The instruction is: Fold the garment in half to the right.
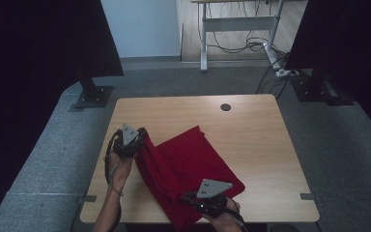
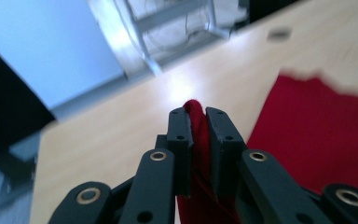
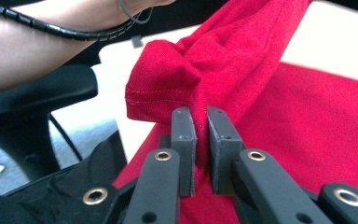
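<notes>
No writing is showing on the plain red cloth; left hand-held gripper and right hand-held gripper are each clenching its stitched, bunched edge above the counter.

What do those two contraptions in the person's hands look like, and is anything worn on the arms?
Each is black. The left gripper and right gripper each carry a grey three-cornered plate on top. In the gripper views, flat black jaws sit on arms with brass-coloured rivets. A black ribbed cable trails from the left one. The forearms are sleeveless; a thin band circles the left wrist.
</notes>
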A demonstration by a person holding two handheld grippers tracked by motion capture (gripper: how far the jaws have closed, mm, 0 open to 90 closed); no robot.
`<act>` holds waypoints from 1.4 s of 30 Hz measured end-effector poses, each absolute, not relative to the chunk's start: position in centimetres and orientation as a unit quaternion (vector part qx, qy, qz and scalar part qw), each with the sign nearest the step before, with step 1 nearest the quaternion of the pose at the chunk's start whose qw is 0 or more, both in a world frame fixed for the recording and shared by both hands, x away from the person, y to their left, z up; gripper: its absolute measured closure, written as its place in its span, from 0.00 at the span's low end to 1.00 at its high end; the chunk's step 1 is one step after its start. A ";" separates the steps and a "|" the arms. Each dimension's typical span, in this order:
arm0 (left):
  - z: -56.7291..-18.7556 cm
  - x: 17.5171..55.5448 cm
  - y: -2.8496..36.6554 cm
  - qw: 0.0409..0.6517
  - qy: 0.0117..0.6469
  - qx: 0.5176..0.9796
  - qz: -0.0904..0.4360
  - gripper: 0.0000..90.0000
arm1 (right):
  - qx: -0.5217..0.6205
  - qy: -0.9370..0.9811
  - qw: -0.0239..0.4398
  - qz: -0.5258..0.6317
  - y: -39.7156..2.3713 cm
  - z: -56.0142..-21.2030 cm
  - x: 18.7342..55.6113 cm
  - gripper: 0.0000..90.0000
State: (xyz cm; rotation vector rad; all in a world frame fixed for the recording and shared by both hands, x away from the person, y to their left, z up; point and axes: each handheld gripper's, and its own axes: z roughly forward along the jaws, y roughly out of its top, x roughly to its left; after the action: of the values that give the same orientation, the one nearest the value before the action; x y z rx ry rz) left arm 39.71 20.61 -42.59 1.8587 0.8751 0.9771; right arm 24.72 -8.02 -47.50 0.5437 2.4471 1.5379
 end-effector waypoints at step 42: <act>-51.3 40.2 23.7 0.392 0.416 0.761 0.308 0.91 | 0.189 0.859 0.011 0.476 -5.0 -53.6 25.3 0.92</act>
State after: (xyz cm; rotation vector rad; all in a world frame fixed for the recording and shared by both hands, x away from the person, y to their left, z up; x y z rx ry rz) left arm 40.19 23.69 -51.35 1.9309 1.0555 0.7806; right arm 25.27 -5.00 -53.61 0.5911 2.6798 1.4842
